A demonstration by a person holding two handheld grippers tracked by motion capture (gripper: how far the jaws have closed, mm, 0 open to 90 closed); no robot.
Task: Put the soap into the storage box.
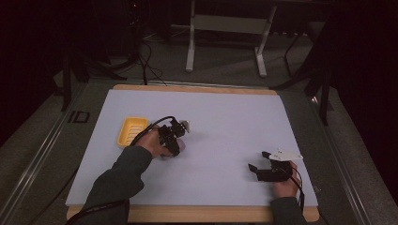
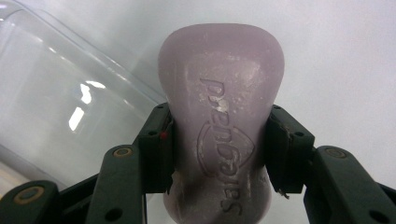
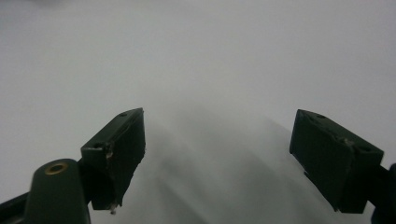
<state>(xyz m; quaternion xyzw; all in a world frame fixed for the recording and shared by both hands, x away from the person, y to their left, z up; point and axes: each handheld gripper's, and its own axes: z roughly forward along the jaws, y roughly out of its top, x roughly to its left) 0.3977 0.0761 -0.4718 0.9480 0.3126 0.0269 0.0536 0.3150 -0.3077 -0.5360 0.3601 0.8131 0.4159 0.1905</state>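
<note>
Pale purple soap (image 2: 219, 126) clamped at its waist by the left gripper (image 2: 219, 149), just right of the yellow dish (image 1: 131, 130). Right gripper (image 3: 217, 154) rests wide, empty. Keep the squeeze firm; lower the soap level into the dish.

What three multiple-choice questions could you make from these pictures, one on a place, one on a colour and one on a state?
1. Where does the yellow soap dish sit?
A. left of the left hand-held gripper
B. beside the right hand-held gripper
C. at the table's far right corner

2. What colour is the soap bar?
A. green
B. pale lilac
C. orange

3. How does the right hand-held gripper stand?
A. shut on the soap
B. shut on a cloth
C. open, holding nothing

Answers: 1 A, in the high view the dish lies just left of that gripper. 2 B, the left gripper view shows the lilac bar clamped. 3 C, its jaws stand apart over bare table.
</note>
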